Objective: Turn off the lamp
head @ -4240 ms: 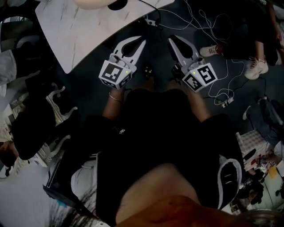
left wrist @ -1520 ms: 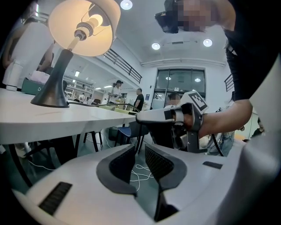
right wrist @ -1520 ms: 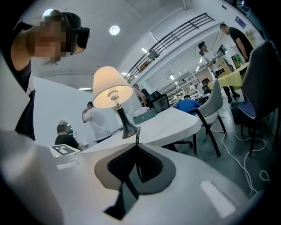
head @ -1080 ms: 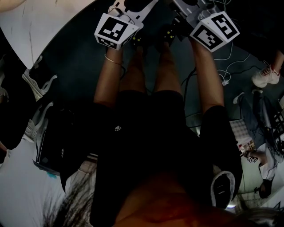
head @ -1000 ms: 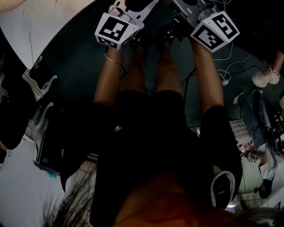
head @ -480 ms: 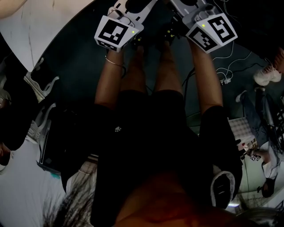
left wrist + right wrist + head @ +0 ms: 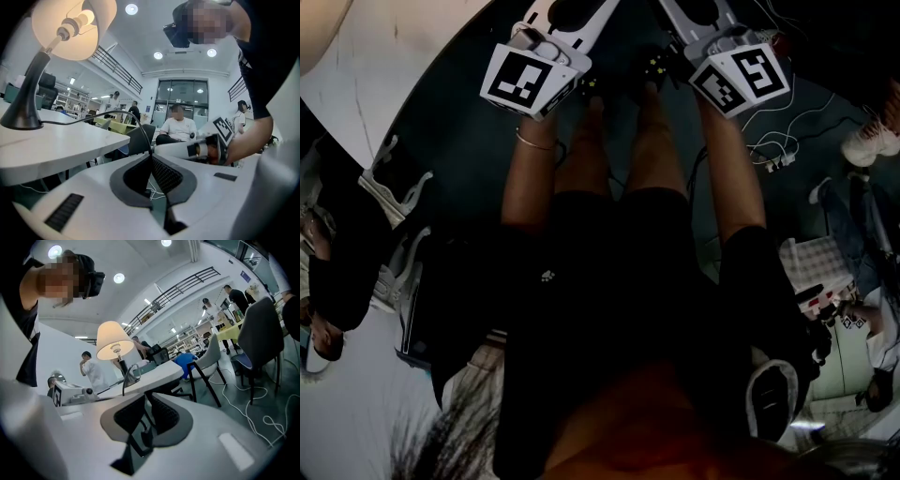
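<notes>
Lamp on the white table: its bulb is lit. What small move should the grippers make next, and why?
Probably slide the right gripper along the cord to find a switch. The lamp glows, no switch shows on its base, and the cord arcs from there into the left gripper's shut jaws. Whether the right gripper's near-closed jaws hold anything is unclear.

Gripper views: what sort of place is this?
Probably an open-plan office or lab hall: white tables with office chairs, recessed ceiling lights, a mezzanine railing, and several people about.
</notes>
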A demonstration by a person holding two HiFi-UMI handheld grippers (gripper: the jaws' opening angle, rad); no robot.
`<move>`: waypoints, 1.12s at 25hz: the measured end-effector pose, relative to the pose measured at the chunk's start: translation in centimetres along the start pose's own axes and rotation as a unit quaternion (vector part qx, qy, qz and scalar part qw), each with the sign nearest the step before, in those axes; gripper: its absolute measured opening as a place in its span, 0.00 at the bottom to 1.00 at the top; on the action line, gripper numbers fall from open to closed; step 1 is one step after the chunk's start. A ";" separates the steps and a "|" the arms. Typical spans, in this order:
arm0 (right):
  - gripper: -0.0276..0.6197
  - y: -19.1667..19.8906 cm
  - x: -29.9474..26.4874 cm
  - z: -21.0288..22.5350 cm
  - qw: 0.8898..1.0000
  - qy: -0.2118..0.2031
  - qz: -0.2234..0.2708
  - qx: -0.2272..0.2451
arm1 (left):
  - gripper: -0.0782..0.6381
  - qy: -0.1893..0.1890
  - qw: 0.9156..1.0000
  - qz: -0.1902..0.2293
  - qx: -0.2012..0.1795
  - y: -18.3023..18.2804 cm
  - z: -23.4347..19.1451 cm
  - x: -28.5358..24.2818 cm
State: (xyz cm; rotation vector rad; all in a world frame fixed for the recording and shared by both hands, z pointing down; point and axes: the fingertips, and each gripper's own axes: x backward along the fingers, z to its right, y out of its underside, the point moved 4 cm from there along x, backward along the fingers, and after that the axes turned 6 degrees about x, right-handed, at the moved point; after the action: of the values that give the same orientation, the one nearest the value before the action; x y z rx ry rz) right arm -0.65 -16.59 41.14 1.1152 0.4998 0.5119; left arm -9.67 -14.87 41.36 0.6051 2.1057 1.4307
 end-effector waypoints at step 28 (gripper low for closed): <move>0.16 4.5 -0.3 -1.6 0.996 -0.003 -0.063 -0.059 | 0.13 0.041 0.998 0.039 0.025 -3.7 2.4 -0.2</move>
State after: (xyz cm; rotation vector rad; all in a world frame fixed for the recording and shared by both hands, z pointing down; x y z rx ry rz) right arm -2.51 -14.04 44.81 0.9644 0.5246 0.4220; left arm -8.24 -14.53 37.17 0.6663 2.2093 1.4715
